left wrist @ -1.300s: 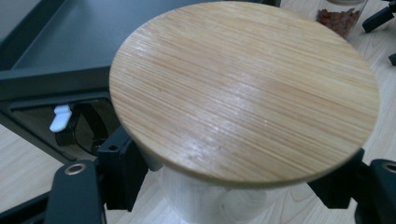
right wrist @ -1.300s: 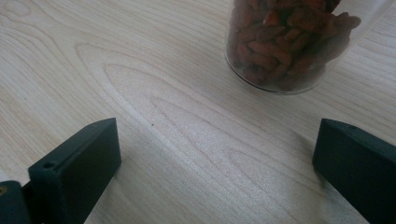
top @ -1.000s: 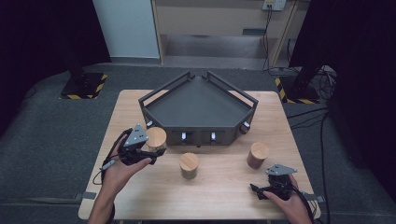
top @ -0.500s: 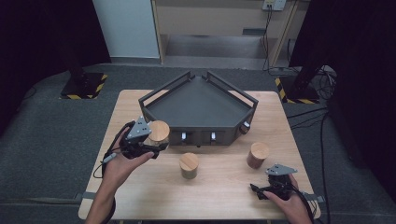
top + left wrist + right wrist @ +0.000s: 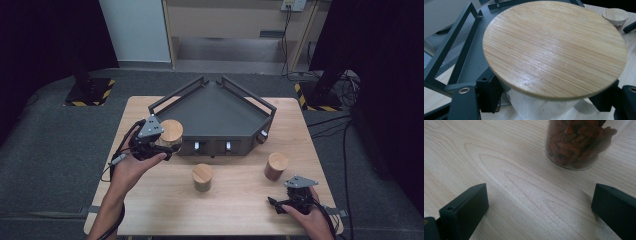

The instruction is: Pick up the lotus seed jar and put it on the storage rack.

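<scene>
Left claw (image 5: 162,142) clamped on bamboo-lidded jar (image 5: 171,131), held off the table (image 5: 235,205) at dark tray's (image 5: 220,112) near-left corner: keep it upright, clear the rail before lowering; right claw (image 5: 280,205) wide, idle

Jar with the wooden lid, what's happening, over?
Left gripper shut on lidded jar, beside tray. Right gripper open, on table. Nothing blocking.

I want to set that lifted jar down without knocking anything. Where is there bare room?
The dark tray has a bare floor, roomiest toward its back corner. The table is bare along the near edge between the two hands, and at the left beside the left gripper holding the jar. It is crowded between the middle jar, the right jar and the right gripper.
</scene>
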A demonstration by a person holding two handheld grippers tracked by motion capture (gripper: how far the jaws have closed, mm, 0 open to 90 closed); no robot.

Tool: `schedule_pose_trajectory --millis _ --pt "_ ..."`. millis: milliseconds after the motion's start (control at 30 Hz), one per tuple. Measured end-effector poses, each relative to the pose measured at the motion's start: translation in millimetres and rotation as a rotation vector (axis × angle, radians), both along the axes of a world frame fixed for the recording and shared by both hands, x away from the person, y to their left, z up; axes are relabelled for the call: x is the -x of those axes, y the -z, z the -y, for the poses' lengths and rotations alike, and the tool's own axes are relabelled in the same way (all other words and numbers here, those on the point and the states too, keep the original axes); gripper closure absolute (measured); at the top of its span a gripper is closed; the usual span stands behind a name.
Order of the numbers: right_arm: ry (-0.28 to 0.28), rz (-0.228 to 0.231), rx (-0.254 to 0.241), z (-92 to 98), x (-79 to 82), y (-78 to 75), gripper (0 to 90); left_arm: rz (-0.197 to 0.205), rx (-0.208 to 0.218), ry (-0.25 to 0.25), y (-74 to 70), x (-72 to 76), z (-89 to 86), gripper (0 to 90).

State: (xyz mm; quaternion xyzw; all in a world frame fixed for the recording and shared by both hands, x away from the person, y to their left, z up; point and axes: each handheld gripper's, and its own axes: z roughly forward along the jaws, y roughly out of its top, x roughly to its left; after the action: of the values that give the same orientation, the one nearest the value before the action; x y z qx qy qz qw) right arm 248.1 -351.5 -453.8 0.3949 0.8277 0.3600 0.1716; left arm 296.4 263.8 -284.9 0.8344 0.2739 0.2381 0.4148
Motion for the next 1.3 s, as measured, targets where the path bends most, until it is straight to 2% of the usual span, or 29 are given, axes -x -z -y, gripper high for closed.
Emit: schedule_pose_trajectory --millis 467,1300 --pt "0.001 0.000 0.000 -0.1 0.2 0.0 1.4 0.019 -0.002 0.005 -13.1 -17.8 12.0 24.4" --pt "0.002 0.000 0.000 -0.2 0.4 0.0 1.5 0.005 0.003 -0.003 -13.6 -52.8 27.4 24.4"
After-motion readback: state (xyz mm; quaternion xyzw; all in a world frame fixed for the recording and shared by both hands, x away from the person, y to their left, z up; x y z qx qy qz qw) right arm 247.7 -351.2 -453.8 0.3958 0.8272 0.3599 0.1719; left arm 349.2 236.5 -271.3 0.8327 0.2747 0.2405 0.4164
